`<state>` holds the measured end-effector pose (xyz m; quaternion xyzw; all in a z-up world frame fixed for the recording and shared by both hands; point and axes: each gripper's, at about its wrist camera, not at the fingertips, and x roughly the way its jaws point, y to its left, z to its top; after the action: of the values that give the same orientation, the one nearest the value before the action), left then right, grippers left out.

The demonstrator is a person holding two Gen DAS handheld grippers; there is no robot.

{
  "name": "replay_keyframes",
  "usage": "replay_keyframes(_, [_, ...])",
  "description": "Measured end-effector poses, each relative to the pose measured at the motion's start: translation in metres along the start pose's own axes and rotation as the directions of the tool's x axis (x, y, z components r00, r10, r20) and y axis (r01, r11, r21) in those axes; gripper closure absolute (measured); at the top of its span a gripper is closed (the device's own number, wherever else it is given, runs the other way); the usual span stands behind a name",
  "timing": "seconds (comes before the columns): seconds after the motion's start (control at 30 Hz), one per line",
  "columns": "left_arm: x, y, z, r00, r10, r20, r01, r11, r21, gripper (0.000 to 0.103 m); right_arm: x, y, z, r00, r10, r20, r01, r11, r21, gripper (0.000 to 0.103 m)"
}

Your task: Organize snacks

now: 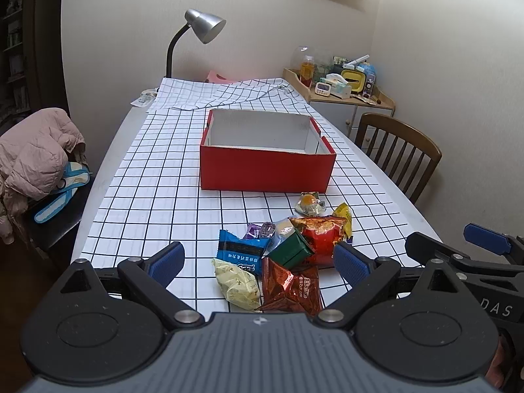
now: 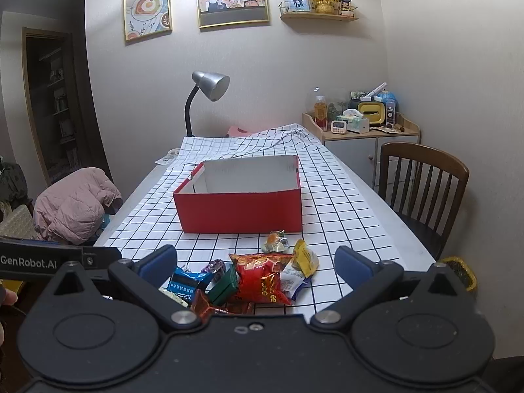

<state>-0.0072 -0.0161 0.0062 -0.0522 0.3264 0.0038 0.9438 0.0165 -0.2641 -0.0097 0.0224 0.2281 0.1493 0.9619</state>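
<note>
A pile of snack packets lies on the checked tablecloth in front of an empty red box [image 1: 267, 170] [image 2: 240, 211]. The pile holds a blue packet [image 1: 240, 252] [image 2: 183, 283], a pale yellow packet [image 1: 237, 283], a green carton [image 1: 290, 252] [image 2: 224, 286], a red bag [image 1: 322, 232] [image 2: 265, 278], a copper foil bag [image 1: 291, 286] and a clear jelly cup [image 1: 309, 203] [image 2: 275, 240]. My left gripper [image 1: 258, 262] is open and empty just above the near side of the pile. My right gripper [image 2: 255, 267] is open and empty, also over the pile.
A silver desk lamp [image 1: 204, 26] [image 2: 211, 85] stands at the table's far end. A wooden chair [image 1: 398, 150] [image 2: 422, 186] is on the right, a chair with a pink jacket [image 1: 36, 160] [image 2: 73, 204] on the left. A cluttered cabinet [image 2: 360, 131] stands far right.
</note>
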Motion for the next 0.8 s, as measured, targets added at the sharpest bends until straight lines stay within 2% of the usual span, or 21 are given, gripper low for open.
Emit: replay_keyframes(0.8, [-0.0026, 0.0014, 0.0003, 1.0, -0.015, 0.003, 0.015, 1.0, 0.004, 0.005, -0.0029, 0.0046, 0.0027, 1.0, -0.008, 0.01, 0.008, 1.0, -0.024, 0.0])
